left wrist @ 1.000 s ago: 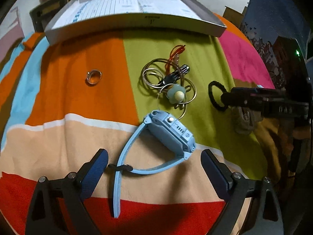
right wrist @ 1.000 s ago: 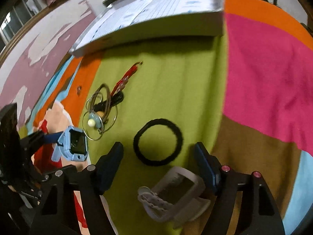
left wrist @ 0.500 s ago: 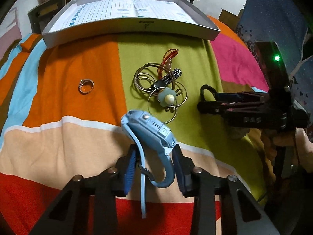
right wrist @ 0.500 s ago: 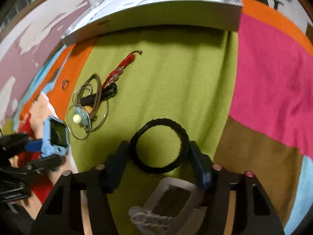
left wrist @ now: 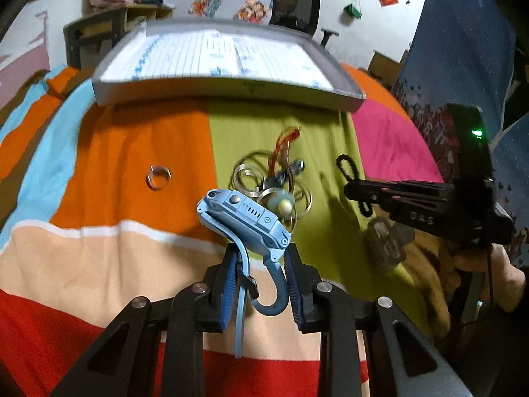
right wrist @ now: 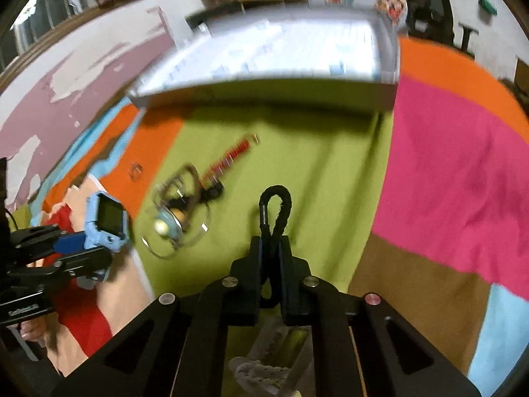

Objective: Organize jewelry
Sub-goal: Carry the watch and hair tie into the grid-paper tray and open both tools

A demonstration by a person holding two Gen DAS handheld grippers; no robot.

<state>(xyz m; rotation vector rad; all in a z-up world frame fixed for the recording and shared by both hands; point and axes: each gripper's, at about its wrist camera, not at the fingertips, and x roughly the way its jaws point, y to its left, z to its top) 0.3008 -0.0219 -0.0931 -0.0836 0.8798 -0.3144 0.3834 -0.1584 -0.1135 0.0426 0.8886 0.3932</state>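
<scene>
My left gripper (left wrist: 261, 284) holds the watch (left wrist: 244, 221) above the blanket (left wrist: 99, 258), its strap hanging down between my fingers. Beyond the watch lies a heap of rings (left wrist: 271, 182); a lone ring (left wrist: 158, 176) lies well apart to its left. Behind them all sits the tray (left wrist: 228, 89). To the right, my right gripper (right wrist: 271, 258) pinches the band (right wrist: 275, 211), lifted off the blanket. A second watch (right wrist: 274, 360) lies under that gripper, near me. The rings lie between my two grippers.

Glossy plastic watch (left wrist: 244, 222) — shiny metal ring (left wrist: 158, 176) — matt cloth blanket (left wrist: 99, 152).
</scene>
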